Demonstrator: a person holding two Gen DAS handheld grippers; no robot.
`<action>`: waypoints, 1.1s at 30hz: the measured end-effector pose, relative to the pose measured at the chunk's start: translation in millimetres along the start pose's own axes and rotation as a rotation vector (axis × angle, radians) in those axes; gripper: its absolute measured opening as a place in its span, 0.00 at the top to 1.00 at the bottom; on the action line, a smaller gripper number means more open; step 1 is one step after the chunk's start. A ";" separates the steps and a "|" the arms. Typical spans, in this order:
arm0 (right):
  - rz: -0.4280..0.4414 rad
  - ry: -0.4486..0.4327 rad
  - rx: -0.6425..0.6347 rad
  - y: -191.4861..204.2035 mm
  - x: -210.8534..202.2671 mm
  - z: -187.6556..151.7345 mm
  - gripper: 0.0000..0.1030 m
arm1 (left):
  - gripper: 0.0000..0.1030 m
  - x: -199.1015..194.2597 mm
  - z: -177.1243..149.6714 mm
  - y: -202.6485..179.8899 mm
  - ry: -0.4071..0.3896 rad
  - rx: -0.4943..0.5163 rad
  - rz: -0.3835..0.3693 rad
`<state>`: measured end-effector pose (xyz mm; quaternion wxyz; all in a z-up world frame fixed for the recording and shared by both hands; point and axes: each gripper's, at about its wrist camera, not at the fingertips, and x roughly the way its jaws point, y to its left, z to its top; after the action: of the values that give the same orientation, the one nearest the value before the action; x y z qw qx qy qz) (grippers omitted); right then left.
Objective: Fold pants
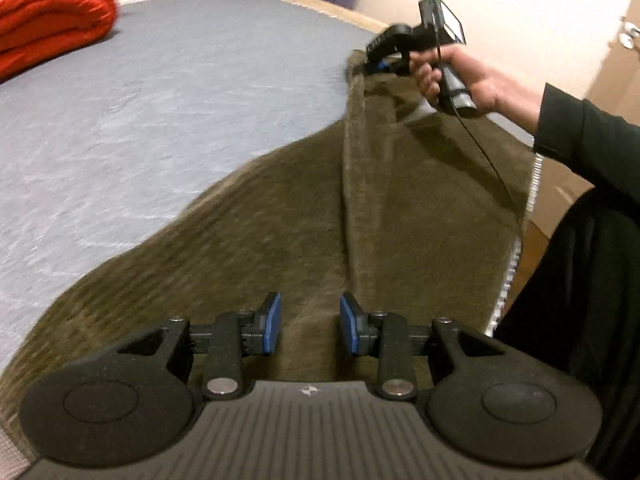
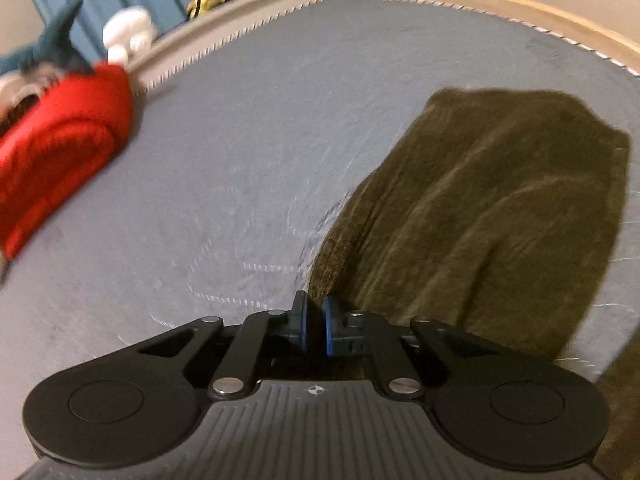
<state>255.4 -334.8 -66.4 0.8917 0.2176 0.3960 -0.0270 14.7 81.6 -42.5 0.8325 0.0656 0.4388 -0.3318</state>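
While the right claw [image 2: 315,326] pinches the pants [image 2: 480,208] edge, left claw [image 1: 310,324] hovers spread above the cloth. Judgement: clamp left on a matching edge before lifting, keeping the seam taut over the bed [image 1: 180,92].

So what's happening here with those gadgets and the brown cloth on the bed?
A person is folding olive-brown pants on a grey-blue mattress, using a handheld gripper in each hand. The right gripper has its jaws shut on an edge of the fabric. The left gripper hovers over the pants with jaws open, gripping nothing. A red quilt lies rolled at the far side.
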 end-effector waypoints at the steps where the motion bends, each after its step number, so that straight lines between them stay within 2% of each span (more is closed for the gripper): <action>1: 0.013 -0.022 0.003 -5.9 -15.9 3.1 0.93 | 0.65 0.4 -4.0 -7.3 0.000 0.023 -0.014; 3: 0.033 -0.068 0.003 -15.7 -49.4 8.8 0.93 | 0.53 6.4 -4.9 -22.5 0.003 0.077 -0.025; 7: 0.053 -0.122 -0.012 -43.0 -132.4 3.0 0.93 | 0.48 21.7 -5.1 -49.5 0.016 0.169 -0.023; 10: 0.017 -0.088 -0.018 -73.7 -191.2 -24.0 0.93 | 0.48 30.7 -7.8 -60.1 0.028 0.210 -0.020; 13: -0.059 0.007 0.059 -114.4 -225.5 -61.9 0.93 | 0.48 41.4 -12.4 -67.8 0.063 0.256 -0.004; 16: -0.116 0.129 0.153 -153.2 -227.7 -94.9 0.90 | 0.48 45.4 -18.7 -73.8 0.093 0.312 0.011; 18: -0.124 0.078 0.162 -162.9 -233.6 -90.8 0.89 | 0.49 47.7 -18.7 -73.9 0.105 0.315 0.016; 19: -0.132 0.011 0.142 -161.2 -239.8 -82.2 0.89 | 0.49 49.7 -18.7 -74.2 0.107 0.313 0.021; 21: -0.137 -0.109 0.063 -151.9 -247.0 -65.0 0.76 | 0.53 50.9 -18.0 -73.3 0.109 0.303 0.026; 22: -0.131 -0.153 0.012 -145.4 -245.3 -57.4 0.60 | 0.54 50.4 -17.6 -73.6 0.108 0.301 0.029; 23: -0.119 -0.173 -0.030 -140.9 -239.5 -50.8 0.50 | 0.58 50.7 -17.5 -72.6 0.105 0.299 0.037; 26: -0.110 -0.128 -0.117 -132.7 -200.5 -36.8 0.50 | 0.65 51.2 -17.1 -67.2 0.107 0.290 0.044; 29: -0.170 -0.063 -0.167 -128.1 -157.6 -29.9 0.50 | 0.68 52.4 -20.6 -67.4 0.109 0.311 0.054; 31: -0.226 -0.037 -0.246 -119.0 -129.9 -27.6 0.50 | 0.72 52.6 -22.6 -67.5 0.103 0.322 0.057; 33: -0.302 -0.034 -0.329 -119.0 -109.6 -32.0 0.50 | 0.83 51.8 -22.9 -64.5 0.101 0.316 0.056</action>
<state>131.8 -442.9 -50.3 0.9076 0.0071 0.4079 -0.0992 -20.0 15.4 -84.7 0.7976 0.2244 0.4208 -0.3694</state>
